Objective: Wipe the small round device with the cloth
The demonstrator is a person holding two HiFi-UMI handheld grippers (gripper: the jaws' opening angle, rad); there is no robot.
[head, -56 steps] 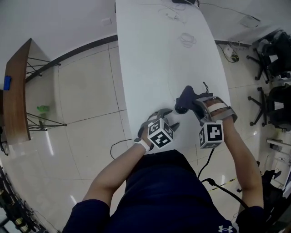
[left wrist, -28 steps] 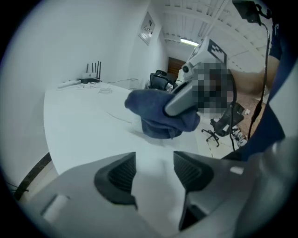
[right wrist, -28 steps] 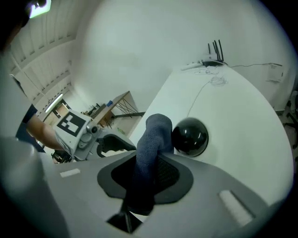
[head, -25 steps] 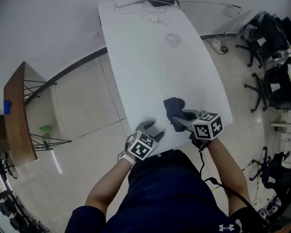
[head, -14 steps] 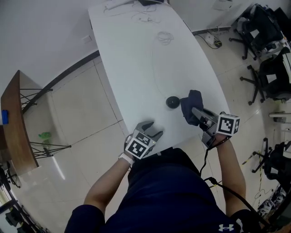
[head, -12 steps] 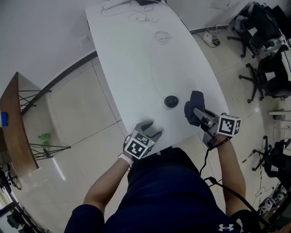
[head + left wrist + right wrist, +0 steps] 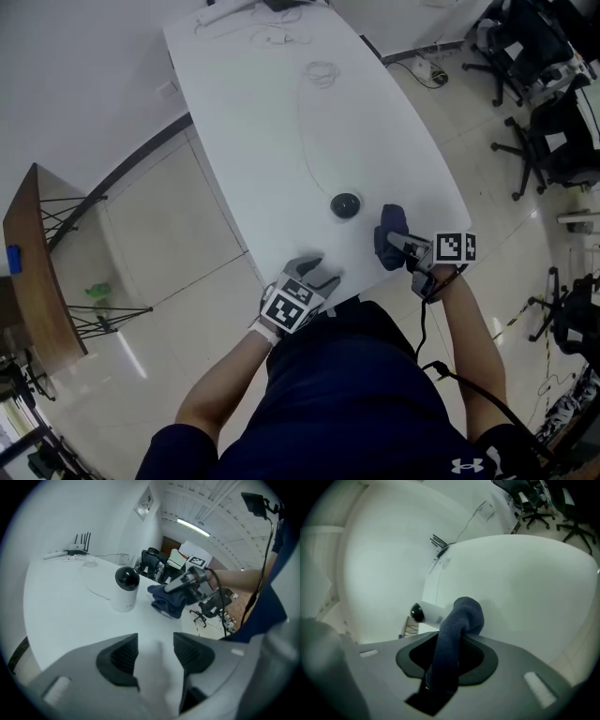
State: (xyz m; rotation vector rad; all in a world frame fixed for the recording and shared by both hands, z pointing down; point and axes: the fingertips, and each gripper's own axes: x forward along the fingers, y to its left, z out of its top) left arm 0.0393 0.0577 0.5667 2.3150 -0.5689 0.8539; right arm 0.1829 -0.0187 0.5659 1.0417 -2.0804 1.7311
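We logged the device (image 7: 345, 204) on the worktop (image 7: 281, 122), left of the cloth (image 7: 389, 225), apart. Right gripper (image 7: 398, 246) jaws had just been opening, cloth pinched between; left gripper (image 7: 314, 272) jaws gaped, empty. Likely set-down step; next: release fully.

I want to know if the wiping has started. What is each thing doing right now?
small round device: standing upright on the table, uncovered, nothing touching it.
cloth: bunched up, between the right hand-held gripper's jaws, beside the device but apart from it.
right hand-held gripper: closed on the cloth; its jaws have just been opening a little.
left hand-held gripper: open, empty.
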